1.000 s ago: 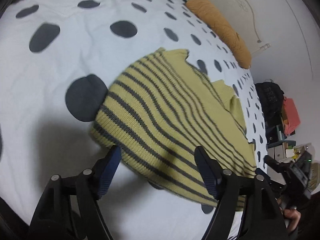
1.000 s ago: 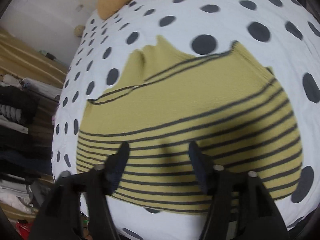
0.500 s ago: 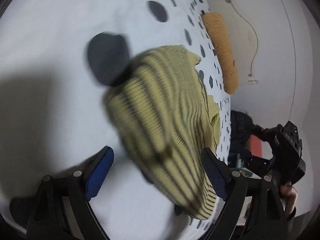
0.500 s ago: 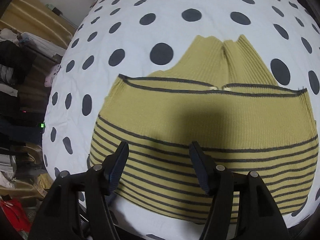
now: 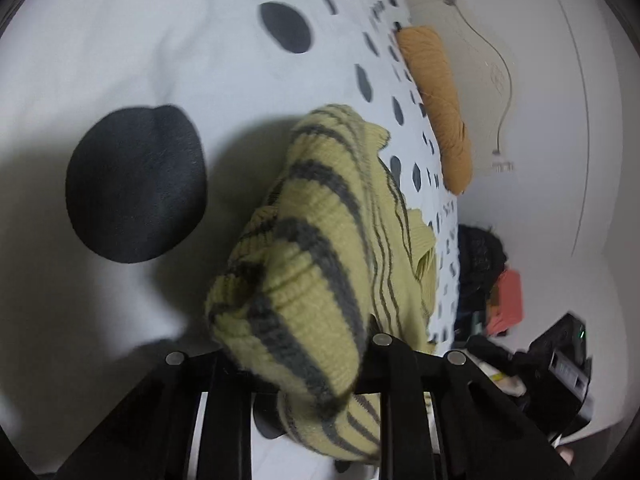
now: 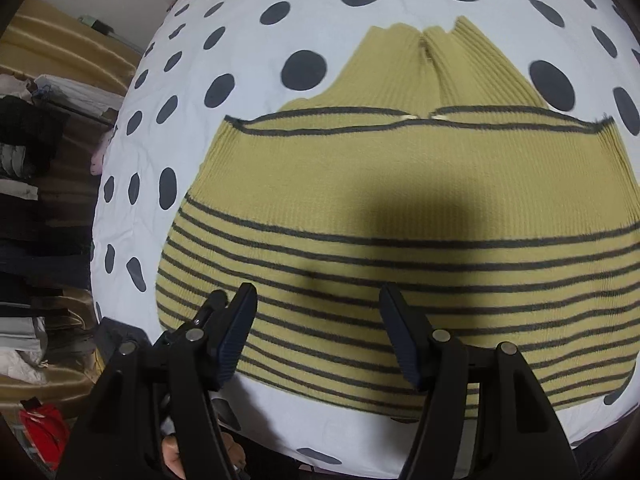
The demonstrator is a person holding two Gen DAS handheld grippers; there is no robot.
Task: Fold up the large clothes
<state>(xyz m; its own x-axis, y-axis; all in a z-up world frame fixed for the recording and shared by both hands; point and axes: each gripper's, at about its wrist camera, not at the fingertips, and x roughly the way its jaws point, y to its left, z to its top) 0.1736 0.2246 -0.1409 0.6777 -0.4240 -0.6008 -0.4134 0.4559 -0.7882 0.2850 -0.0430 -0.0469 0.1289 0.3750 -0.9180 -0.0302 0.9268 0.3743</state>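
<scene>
The bed [image 6: 256, 92], under its white duvet cover with dark polka dots, carries the yellow striped sweater [image 6: 400, 208], which lies partly folded near the bed's near edge, its sleeves and upper part tucked beneath the striped body. An orange pillow [image 5: 436, 92] sits along the far edge by the wall.

A second ago the left tool [image 5: 280, 354] hovered spread over the sweater's ribbed corner; half a second ago it was swinging in, the knit blurred. Now it has clamped onto that corner, and the hem bunches thickly over the jaws, lifted off the duvet. The grasp looks made, so the next fold can likely begin, probably carrying this side across the body.

The right tool [image 6: 318, 336] has hardly shifted. Its fingers [image 6: 236, 330] stand spread wide above the sweater's striped hem at the near edge, gripping nothing; whether the tips touch the knit cannot be told.
</scene>
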